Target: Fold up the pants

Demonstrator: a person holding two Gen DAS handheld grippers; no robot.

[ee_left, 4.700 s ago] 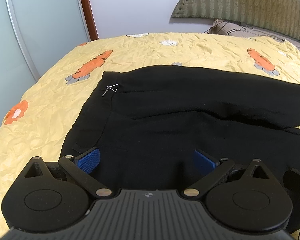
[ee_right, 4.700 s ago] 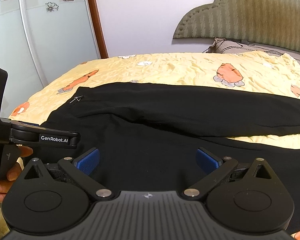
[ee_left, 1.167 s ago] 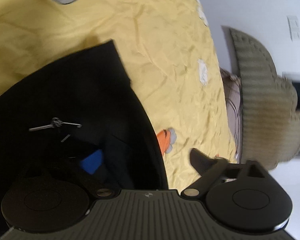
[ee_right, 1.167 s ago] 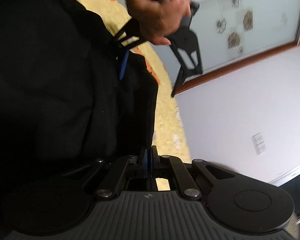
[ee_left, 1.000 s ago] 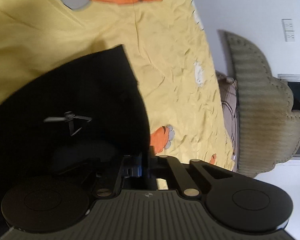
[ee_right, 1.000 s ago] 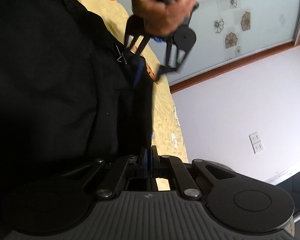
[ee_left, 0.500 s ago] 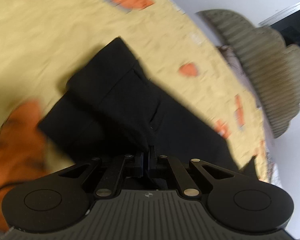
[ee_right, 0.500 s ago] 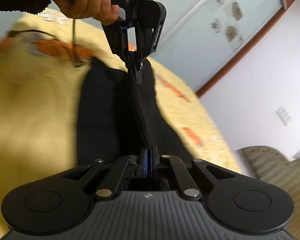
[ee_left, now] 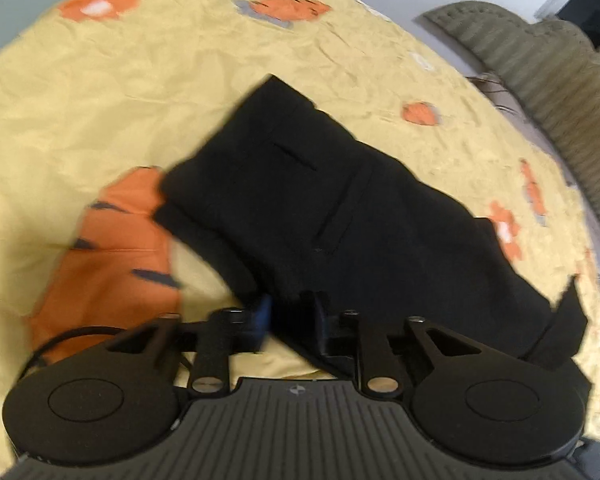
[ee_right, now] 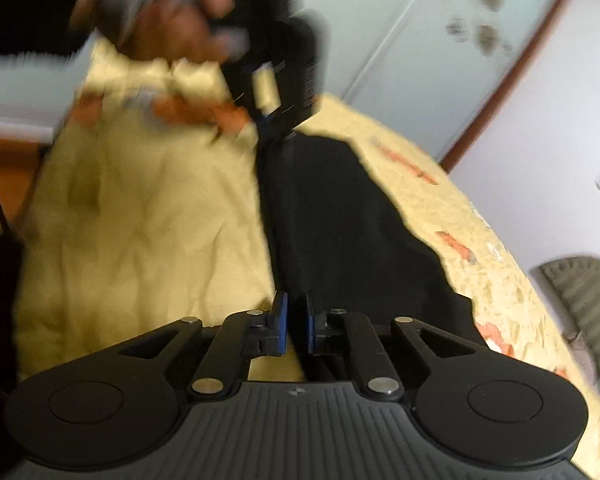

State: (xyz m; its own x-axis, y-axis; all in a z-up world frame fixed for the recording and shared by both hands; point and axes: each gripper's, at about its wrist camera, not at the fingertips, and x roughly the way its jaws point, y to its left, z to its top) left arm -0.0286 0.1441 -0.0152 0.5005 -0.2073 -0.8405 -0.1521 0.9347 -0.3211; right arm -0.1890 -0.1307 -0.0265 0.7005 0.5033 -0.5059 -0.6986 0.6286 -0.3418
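The black pants (ee_left: 340,208) lie folded lengthwise on the yellow bedsheet (ee_left: 100,92), waist end at the left. My left gripper (ee_left: 290,318) is part open, its blue pads (ee_left: 263,312) either side of the pants' near edge. In the right wrist view the pants (ee_right: 332,232) run away from me. My right gripper (ee_right: 294,322) has its pads a narrow gap apart with the cloth edge between them. The left gripper (ee_right: 276,108) also shows there, blurred, at the pants' far end.
The sheet has orange carrot prints (ee_left: 112,248). A green padded headboard (ee_left: 552,76) is at the far right. A glass sliding door (ee_right: 432,40) and white wall stand beyond the bed. The bed's edge and floor (ee_right: 8,172) are at the left.
Both grippers carried the waist edge over and down, so the pants now lie folded on the sheet. The left jaws have opened from shut; the right jaws have parted slightly.
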